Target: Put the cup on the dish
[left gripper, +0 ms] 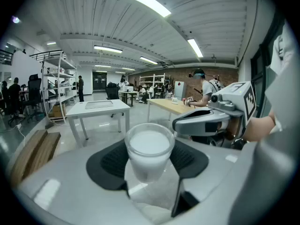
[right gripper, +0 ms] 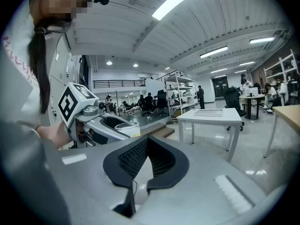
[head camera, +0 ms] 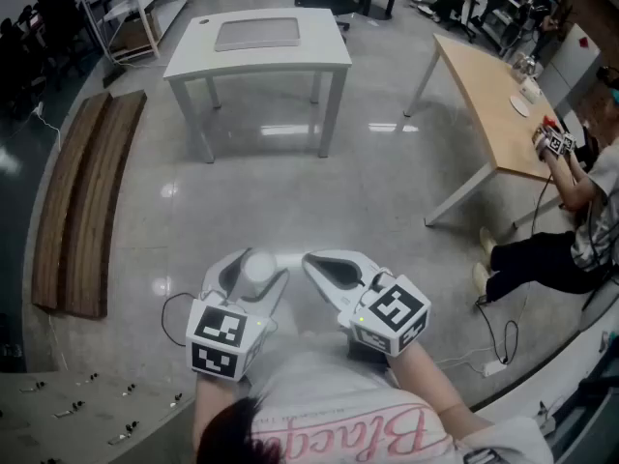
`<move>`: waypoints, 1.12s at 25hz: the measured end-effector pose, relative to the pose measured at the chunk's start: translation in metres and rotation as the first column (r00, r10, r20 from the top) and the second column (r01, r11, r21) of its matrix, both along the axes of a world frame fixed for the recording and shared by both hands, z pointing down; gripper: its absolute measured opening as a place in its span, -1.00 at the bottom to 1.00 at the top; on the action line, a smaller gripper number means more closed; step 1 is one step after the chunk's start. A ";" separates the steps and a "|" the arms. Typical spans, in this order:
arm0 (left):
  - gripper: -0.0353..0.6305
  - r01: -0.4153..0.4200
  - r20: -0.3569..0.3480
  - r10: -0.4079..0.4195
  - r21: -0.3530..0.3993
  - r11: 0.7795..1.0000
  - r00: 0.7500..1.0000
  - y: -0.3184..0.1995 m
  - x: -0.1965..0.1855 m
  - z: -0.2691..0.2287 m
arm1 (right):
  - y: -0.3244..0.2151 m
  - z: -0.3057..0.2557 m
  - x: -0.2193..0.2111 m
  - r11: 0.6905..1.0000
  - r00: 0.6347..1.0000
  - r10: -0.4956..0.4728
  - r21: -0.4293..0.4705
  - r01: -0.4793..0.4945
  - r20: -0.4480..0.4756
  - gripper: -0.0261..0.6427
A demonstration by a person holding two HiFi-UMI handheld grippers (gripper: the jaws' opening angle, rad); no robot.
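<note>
A translucent white cup (left gripper: 149, 150) stands upright between the black pads of my left gripper (left gripper: 149, 165), which is shut on it. From the head view the cup (head camera: 257, 267) hangs low in front of the person's body, above the grey floor, in the left gripper (head camera: 253, 276). My right gripper (head camera: 327, 269) is just to its right, and its pads (right gripper: 133, 159) meet at the tips with nothing between them. A flat grey rectangular dish (head camera: 256, 33) lies on the white table (head camera: 334, 56) a few steps ahead.
A wooden table (head camera: 493, 104) stands to the right, and a seated person (head camera: 571, 230) holds other grippers there. Two long wooden planks (head camera: 82, 201) lie on the floor at left. Shelving (left gripper: 54, 86) and more desks fill the back of the room.
</note>
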State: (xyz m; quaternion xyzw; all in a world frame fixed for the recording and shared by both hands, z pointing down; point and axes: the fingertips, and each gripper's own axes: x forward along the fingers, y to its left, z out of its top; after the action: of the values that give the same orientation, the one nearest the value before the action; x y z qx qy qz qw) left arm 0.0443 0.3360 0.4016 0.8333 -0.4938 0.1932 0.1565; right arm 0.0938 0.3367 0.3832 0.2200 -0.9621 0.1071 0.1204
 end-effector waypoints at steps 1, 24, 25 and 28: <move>-0.10 -0.005 -0.006 0.005 0.001 1.000 1.000 0.000 0.001 0.000 | 0.000 0.001 0.001 1.000 1.000 0.001 -0.004 -0.001 -0.002 -0.92; -0.10 -0.050 -0.026 0.051 0.024 0.998 0.998 -0.138 -0.050 -0.009 | -0.136 -0.002 -0.055 0.999 0.999 0.051 -0.017 -0.051 0.011 -0.92; -0.10 -0.053 -0.028 0.054 0.029 0.998 0.998 -0.148 -0.054 -0.010 | -0.145 -0.002 -0.060 0.999 0.999 0.051 -0.013 -0.051 0.007 -0.92; -0.10 -0.072 -0.021 0.072 0.036 0.997 0.997 -0.175 -0.066 -0.014 | -0.169 -0.004 -0.075 0.998 0.998 0.058 -0.013 -0.058 -0.001 -0.92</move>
State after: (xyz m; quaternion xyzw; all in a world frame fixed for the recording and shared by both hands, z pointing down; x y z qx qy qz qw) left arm -0.0214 0.1613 0.3880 0.8553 -0.4650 0.1805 0.1402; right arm 0.0193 0.1679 0.3790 0.2471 -0.9545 0.1169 0.1189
